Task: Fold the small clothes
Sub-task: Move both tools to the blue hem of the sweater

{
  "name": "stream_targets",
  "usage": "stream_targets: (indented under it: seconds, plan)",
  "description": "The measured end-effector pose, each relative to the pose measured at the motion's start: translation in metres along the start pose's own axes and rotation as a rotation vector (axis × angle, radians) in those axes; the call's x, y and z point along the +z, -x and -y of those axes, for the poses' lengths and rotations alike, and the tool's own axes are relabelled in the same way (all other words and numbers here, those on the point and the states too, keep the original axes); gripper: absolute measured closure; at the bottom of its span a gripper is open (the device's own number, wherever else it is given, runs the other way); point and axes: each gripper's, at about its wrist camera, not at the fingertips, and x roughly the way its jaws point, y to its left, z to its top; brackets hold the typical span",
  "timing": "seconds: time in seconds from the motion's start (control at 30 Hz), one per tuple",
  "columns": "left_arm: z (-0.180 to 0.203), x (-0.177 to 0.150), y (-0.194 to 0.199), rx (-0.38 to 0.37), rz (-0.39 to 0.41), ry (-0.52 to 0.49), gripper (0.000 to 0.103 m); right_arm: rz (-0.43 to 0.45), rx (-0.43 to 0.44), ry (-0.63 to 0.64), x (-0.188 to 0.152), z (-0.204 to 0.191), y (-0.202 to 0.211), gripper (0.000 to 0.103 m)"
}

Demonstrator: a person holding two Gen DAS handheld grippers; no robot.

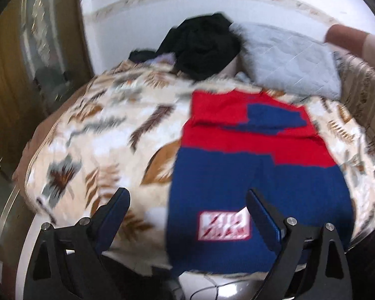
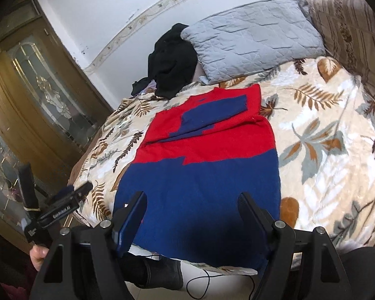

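The right gripper [image 2: 192, 210] stands with its jaws wide apart and nothing between them, poised over the near blue hem of the sweater [image 2: 207, 175]. The left gripper [image 1: 187, 205] is likewise spread wide and empty, straddling the left edge of the same garment above its white label patch [image 1: 223, 226]. The sweater lies flat on the leaf-print blanket [image 2: 325, 130], hem toward the bed's near edge, red upper part toward the grey pillow [image 2: 252, 40], with both sleeves already laid inward across the chest. Judged from this arrangement, the step in hand is the approach for the lengthwise fold: the next move calls for each gripper to descend onto a hem corner, close on the knit fabric without catching the blanket beneath, and carry the hem toward the collar. The right wrist view alone shows the left gripper's body at lower left, a hand [image 2: 38, 253] beneath it, and the glass-fronted cabinet [image 2: 45, 85]. The left wrist view, blurred, alone shows the label patch and a forearm [image 1: 350, 37] over the pillow.
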Motion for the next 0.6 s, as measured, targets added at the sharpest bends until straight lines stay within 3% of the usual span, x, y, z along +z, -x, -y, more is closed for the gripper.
stream_targets:
  seconds: [0.13,0.33,0.47,0.6]
  plan:
    - [-0.014,-0.014,-0.012,0.068,-0.04,0.012,0.009,-0.013,-0.007,-0.019,-0.005,0.013,-0.003,0.024]
    - [-0.041,-0.029,-0.025,0.087,-0.113,0.079,0.009,-0.035,0.007,-0.045,-0.008,0.025,-0.01,0.024]
    - [-0.045,-0.043,-0.031,0.102,-0.154,0.054,0.009,-0.046,0.012,-0.058,-0.011,0.032,-0.013,0.024]
    - [-0.046,-0.059,-0.042,0.019,-0.245,0.065,0.009,-0.092,0.012,-0.078,-0.017,0.041,-0.022,0.024]
